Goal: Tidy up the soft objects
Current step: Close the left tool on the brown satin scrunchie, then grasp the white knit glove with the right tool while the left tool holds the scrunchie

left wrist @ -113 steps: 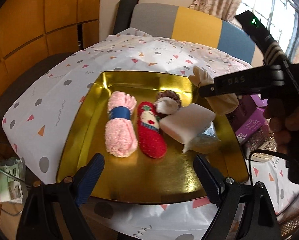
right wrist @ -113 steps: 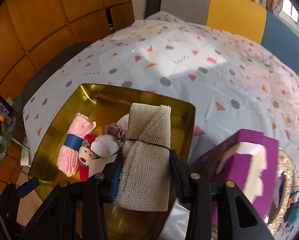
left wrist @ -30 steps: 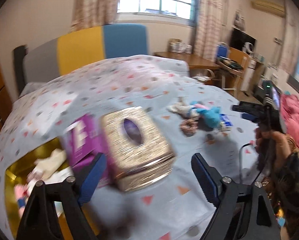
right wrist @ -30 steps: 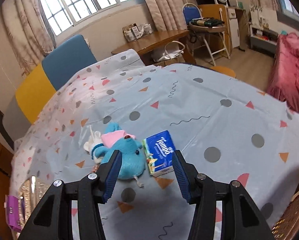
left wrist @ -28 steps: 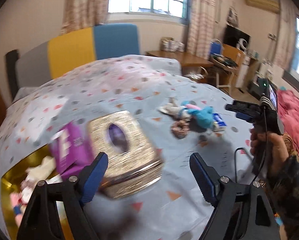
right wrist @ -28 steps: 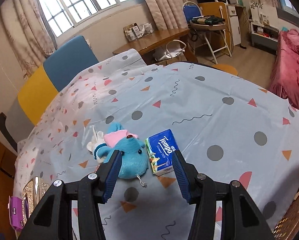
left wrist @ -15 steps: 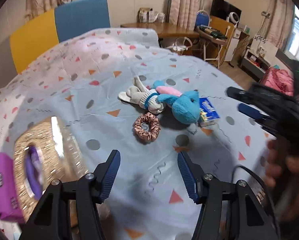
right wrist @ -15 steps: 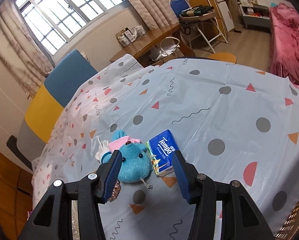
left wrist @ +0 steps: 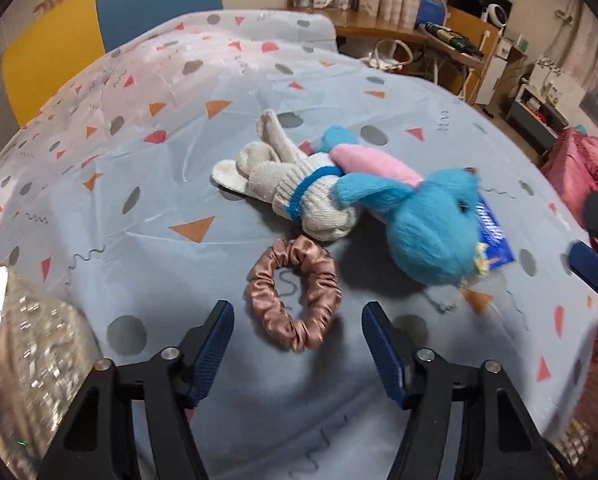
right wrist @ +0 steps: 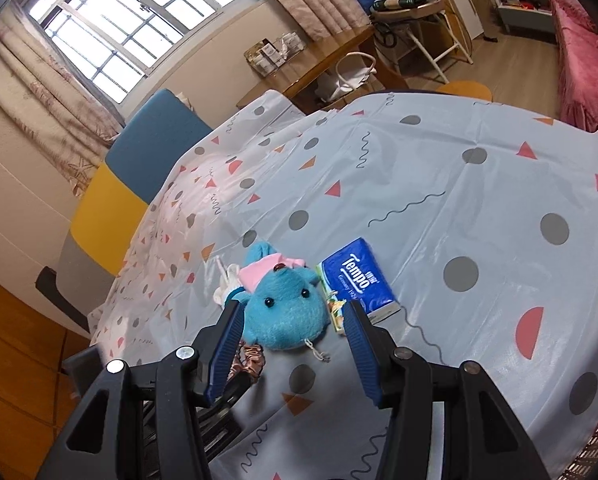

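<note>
With both grippers' jaws spread and empty, the bronze satin scrunchie (left wrist: 295, 296), cream knit sock (left wrist: 287, 188) and blue plush toy (right wrist: 285, 310) at twelve o'clock remain unsorted on the bench (right wrist: 479, 208).

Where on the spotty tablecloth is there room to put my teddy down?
Bare cloth lies right of the tissue pack, out to the table's edge, and beyond the cream glove toward the chairs. It is crowded in the middle: blue plush, glove, scrunchie and tissues are bunched together.
</note>
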Tool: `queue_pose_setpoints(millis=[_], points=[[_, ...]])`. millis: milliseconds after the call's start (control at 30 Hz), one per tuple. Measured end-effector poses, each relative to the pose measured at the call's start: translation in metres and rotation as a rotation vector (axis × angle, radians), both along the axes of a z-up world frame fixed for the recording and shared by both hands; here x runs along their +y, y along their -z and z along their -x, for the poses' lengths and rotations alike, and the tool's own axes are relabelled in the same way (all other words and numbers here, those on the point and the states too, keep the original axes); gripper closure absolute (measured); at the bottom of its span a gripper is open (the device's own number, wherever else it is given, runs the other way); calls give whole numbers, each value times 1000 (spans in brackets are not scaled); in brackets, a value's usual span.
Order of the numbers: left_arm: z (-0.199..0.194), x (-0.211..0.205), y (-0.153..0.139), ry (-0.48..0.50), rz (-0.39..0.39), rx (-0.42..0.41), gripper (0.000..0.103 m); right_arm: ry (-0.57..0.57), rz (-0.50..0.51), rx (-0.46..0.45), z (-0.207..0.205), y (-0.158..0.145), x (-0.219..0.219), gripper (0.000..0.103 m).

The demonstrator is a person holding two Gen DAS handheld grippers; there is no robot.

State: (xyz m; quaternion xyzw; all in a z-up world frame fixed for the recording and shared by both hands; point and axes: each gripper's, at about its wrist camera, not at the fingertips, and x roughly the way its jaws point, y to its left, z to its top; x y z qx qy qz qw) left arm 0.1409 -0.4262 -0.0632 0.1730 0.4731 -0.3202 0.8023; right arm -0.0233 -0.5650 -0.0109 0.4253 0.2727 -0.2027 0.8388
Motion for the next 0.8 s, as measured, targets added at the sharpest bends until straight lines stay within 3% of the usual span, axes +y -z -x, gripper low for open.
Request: queue_pose_setpoints(millis=[167,200,233,400,600,800], points=[[-16,-9,20,-19,-45,18,36,-7,-8,-5,-1,1,1,50],[-16,-8,19,-17,-32,5,55,-7,-10,-5,-1,1,1,50],[-13,-8,16,-3,-33,-10,81,-7,-10,-5,-1,1,1,50],[20,7,15,67,-9,11,84,-10,6,-4,-1,1,2,50],[80,41,14,153,-9,-38,82,-30,15,-1,-5,0,5,50],[91,70,15,155,52,-38,82,-141,50,18,-21,-2,18,50]])
